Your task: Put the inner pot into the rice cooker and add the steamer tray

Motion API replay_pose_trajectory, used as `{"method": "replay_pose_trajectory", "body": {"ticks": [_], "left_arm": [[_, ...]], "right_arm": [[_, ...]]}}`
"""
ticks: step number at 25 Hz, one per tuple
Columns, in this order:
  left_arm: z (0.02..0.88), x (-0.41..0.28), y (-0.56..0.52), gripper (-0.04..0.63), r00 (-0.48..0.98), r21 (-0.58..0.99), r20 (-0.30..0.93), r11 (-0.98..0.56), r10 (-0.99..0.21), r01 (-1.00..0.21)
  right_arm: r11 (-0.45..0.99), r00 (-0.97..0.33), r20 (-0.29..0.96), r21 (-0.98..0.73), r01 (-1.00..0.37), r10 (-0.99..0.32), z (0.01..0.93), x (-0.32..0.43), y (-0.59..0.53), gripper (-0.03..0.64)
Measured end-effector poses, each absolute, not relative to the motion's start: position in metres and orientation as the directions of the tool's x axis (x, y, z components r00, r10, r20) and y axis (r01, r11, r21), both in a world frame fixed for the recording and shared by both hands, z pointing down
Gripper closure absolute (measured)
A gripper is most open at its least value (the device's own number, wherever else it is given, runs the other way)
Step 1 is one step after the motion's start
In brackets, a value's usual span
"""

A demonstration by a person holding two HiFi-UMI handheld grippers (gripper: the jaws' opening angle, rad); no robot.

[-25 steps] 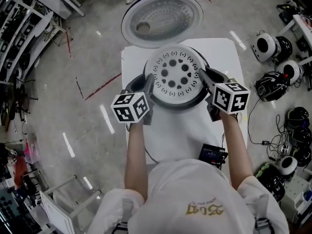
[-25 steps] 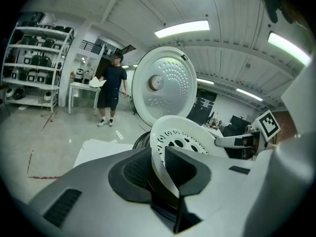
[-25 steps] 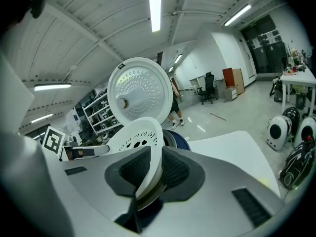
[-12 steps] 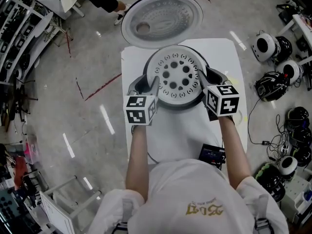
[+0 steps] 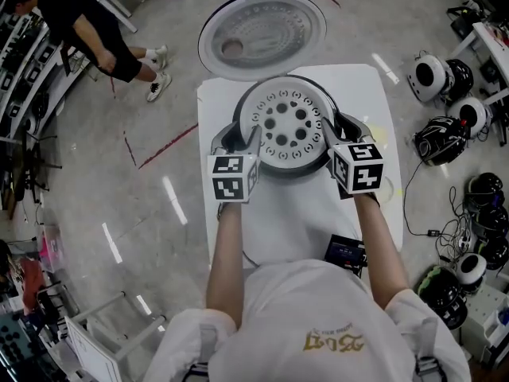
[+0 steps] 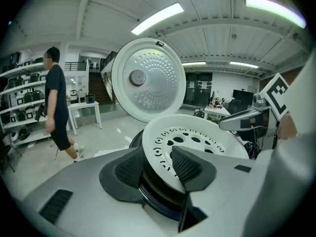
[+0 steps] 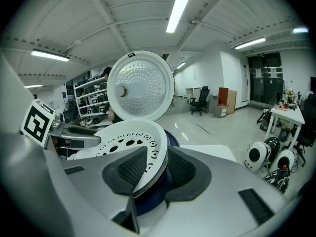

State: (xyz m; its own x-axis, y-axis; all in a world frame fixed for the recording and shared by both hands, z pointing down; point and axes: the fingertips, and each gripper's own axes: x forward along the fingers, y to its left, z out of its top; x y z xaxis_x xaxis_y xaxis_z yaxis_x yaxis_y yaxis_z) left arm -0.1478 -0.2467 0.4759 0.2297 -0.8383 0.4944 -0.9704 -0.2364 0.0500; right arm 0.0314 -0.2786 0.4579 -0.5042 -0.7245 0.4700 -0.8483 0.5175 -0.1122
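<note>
The white steamer tray (image 5: pixel 288 126), a round disc with holes, lies level on top of the rice cooker (image 5: pixel 228 138) on the white table. The cooker's round lid (image 5: pixel 262 34) stands open behind it. My left gripper (image 5: pixel 242 139) is at the tray's left rim and my right gripper (image 5: pixel 338 132) at its right rim. Both pairs of jaws have just been opening. In the left gripper view the tray (image 6: pixel 197 142) has its rim between the spread pads of the left gripper (image 6: pixel 158 154). The right gripper (image 7: pixel 157 157) likewise straddles the tray (image 7: pixel 123 137), pads off it. A dark rim shows under the tray.
A person (image 5: pixel 79 22) walks on the floor at the upper left, beside shelves. A black device (image 5: pixel 346 253) lies on the table (image 5: pixel 366 94) near its front right. Several round machines (image 5: pixel 437 74) and cables crowd the floor at the right.
Both grippers rolled so their marker cubes face up, and their jaws spread at the tray's rim. The tray sits slightly lower on the cooker. A person walked into view at the upper left.
</note>
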Motion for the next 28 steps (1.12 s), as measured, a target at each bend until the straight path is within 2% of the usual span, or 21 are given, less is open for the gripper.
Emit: {"method": "replay_pose_trajectory", "body": {"ticks": [2,4,8,12,18,24,28], "left_arm": [[0.476,-0.146,-0.245,0.381,0.221,0.028,0.495,-0.239,-0.840,-0.971],[0.478,-0.143,-0.244,0.322,0.206,-0.015,0.498,-0.246,-0.842,-0.969],[0.484,-0.140,-0.243,0.301,0.183,-0.071,0.501,-0.250,-0.846,-0.966],[0.474,-0.142,-0.238,0.298,0.187,-0.025,0.459,-0.223,-0.869,-0.975],[0.459,-0.139,-0.222,0.354,0.232,0.064,0.406,-0.226,-0.884,-0.972],[0.452,-0.127,-0.200,0.391,0.257,0.088,0.381,-0.242,-0.888,-0.966],[0.450,-0.119,-0.182,0.449,0.287,0.134,0.360,-0.255,-0.888,-0.958]], "right_arm": [[0.517,-0.505,0.464,-0.112,-0.849,-0.728,0.456,0.032,-0.274,0.489],[0.516,-0.505,0.459,-0.112,-0.849,-0.731,0.454,0.033,-0.271,0.489],[0.505,-0.497,0.445,-0.109,-0.856,-0.745,0.450,0.038,-0.265,0.489],[0.495,-0.491,0.434,-0.114,-0.861,-0.755,0.445,0.044,-0.256,0.489],[0.475,-0.490,0.417,-0.148,-0.868,-0.765,0.445,0.052,-0.237,0.491],[0.457,-0.503,0.396,-0.210,-0.864,-0.769,0.447,0.058,-0.213,0.513],[0.441,-0.507,0.375,-0.251,-0.862,-0.776,0.445,0.062,-0.195,0.532]]}}
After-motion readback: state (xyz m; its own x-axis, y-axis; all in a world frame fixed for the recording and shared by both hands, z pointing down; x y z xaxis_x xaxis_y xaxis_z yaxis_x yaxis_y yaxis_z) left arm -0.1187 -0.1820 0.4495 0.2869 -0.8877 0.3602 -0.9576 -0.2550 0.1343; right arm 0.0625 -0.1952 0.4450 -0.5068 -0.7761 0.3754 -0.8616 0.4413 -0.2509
